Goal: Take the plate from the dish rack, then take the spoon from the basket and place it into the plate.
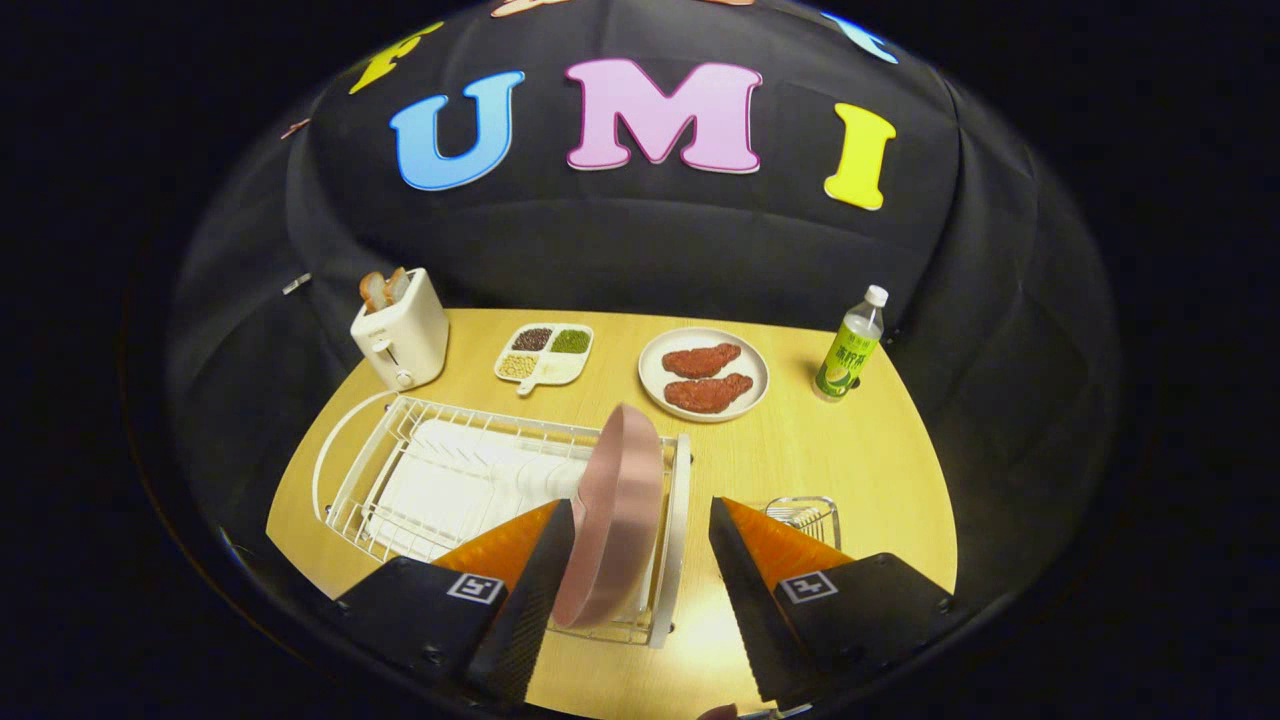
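A pink plate [618,510] stands on edge in the right end of the white wire dish rack [440,470]. My gripper [640,560] is open with the plate's lower rim between its fingers. The left finger [535,580] lies close against the plate, while the right finger [750,590] stands well apart from it. A small wire basket [805,515] sits just past the right finger; what it holds is hidden.
At the back of the wooden table [860,470] stand a white toaster [400,335] with bread, a divided dish of beans [545,352], a white plate with two red meat pieces [703,373] and a green bottle [850,345].
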`<move>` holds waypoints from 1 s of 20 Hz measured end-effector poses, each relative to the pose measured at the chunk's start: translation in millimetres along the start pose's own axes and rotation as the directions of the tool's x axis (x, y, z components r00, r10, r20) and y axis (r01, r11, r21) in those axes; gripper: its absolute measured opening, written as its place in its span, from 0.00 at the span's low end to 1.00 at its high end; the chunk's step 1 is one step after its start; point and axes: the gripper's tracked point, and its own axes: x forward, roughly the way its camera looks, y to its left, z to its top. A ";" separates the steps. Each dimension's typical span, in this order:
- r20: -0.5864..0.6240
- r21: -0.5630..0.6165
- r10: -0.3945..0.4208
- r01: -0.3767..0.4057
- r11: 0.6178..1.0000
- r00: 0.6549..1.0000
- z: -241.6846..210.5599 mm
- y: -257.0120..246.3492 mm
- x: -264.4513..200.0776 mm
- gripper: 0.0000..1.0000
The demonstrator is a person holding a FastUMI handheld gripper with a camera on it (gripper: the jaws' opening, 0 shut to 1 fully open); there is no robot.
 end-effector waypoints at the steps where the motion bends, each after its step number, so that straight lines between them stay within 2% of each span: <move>1: -0.022 0.011 -0.016 0.016 1.000 1.000 -3.5 2.1 9.3 0.83; 3: -0.060 0.014 -0.072 0.073 0.997 0.996 -10.8 -0.4 24.9 0.75; 6: -0.118 0.003 -0.166 0.167 0.986 0.979 -25.2 -6.0 43.1 0.41; 7: -0.143 0.003 -0.200 0.203 0.979 0.969 -31.0 -9.6 43.3 0.37; 9: -0.148 0.027 -0.221 0.227 0.974 0.964 -26.3 -2.6 44.9 0.33; 11: -0.160 -0.005 -0.248 0.250 0.968 0.955 -20.6 2.0 42.4 0.30; 17: -0.065 -0.162 -0.343 0.329 0.930 0.937 16.1 0.5 28.1 0.28; 20: -0.040 -0.139 -0.298 0.290 0.947 0.954 25.6 5.3 13.0 0.28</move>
